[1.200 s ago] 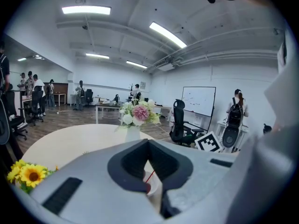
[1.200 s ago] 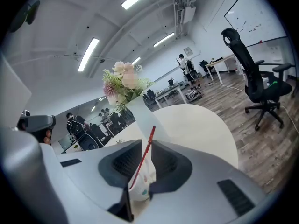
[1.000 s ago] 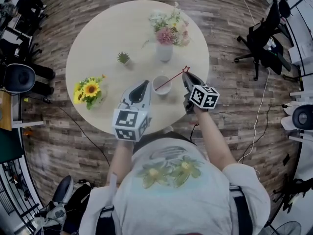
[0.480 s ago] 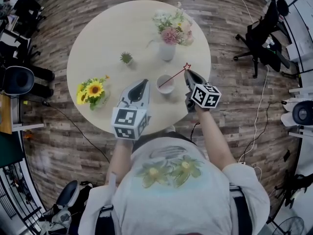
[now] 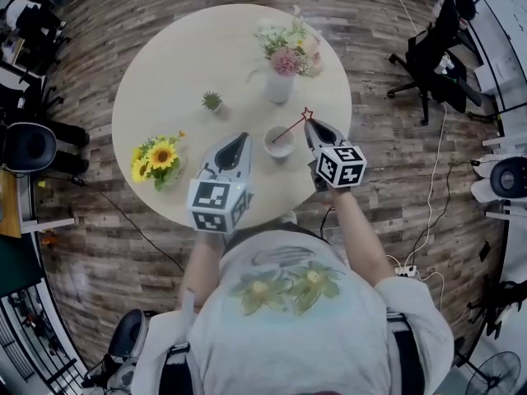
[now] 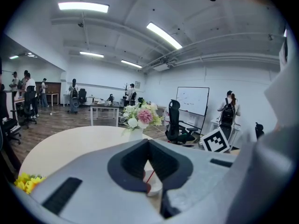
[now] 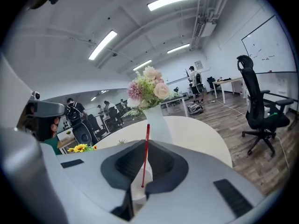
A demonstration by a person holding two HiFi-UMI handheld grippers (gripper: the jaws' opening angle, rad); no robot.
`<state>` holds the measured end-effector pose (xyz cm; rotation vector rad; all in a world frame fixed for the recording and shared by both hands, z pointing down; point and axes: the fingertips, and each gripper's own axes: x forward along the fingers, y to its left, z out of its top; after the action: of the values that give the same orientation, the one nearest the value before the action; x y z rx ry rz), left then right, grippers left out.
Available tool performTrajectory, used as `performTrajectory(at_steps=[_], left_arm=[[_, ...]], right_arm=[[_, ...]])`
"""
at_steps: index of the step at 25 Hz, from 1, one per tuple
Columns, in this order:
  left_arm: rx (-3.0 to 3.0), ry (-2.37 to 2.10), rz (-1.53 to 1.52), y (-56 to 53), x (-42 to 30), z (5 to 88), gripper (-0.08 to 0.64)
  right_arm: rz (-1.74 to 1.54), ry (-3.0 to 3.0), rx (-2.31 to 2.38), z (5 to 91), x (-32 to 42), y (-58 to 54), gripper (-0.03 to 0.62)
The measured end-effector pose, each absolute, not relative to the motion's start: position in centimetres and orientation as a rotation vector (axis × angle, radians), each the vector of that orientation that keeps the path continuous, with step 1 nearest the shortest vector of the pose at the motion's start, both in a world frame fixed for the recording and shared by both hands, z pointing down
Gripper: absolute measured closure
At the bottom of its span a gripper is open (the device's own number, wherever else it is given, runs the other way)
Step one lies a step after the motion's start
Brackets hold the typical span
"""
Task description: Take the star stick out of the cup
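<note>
A small white cup point(image 5: 278, 141) stands on the round beige table point(image 5: 165, 64) near its front edge. The thin red star stick point(image 5: 290, 128) leans out of the cup to the right, with its star point(image 5: 307, 114) uppermost. My right gripper point(image 5: 311, 125) is shut on the stick just below the star. In the right gripper view the stick point(image 7: 145, 157) runs up between the closed tips of the right gripper point(image 7: 146, 141), with the cup point(image 7: 137, 187) below. My left gripper point(image 5: 243, 139) is shut and holds nothing, just left of the cup. The cup point(image 6: 153, 187) shows beyond the left gripper point(image 6: 147, 141) in its own view.
A white vase of pink flowers point(image 5: 280, 85) stands behind the cup. A small green plant point(image 5: 212, 100) and a sunflower bunch point(image 5: 156, 156) sit to the left. Black office chairs point(image 5: 432, 52) stand on the wooden floor at the right.
My right gripper and the star end of the stick have shifted slightly left, toward the cup. The left gripper has stayed where it was.
</note>
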<state>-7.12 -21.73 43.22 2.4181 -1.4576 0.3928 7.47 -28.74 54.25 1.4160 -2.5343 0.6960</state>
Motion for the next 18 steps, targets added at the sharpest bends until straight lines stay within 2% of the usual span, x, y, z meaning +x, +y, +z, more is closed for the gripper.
performTrajectory(at_steps=[18], left_arm=[[2.436,-1.427,0.404,-21.3,-8.1,43.2,0.561]], right_arm=[[0.547,-2.501,1.413,50.8,5.6,-25.1,0.563]])
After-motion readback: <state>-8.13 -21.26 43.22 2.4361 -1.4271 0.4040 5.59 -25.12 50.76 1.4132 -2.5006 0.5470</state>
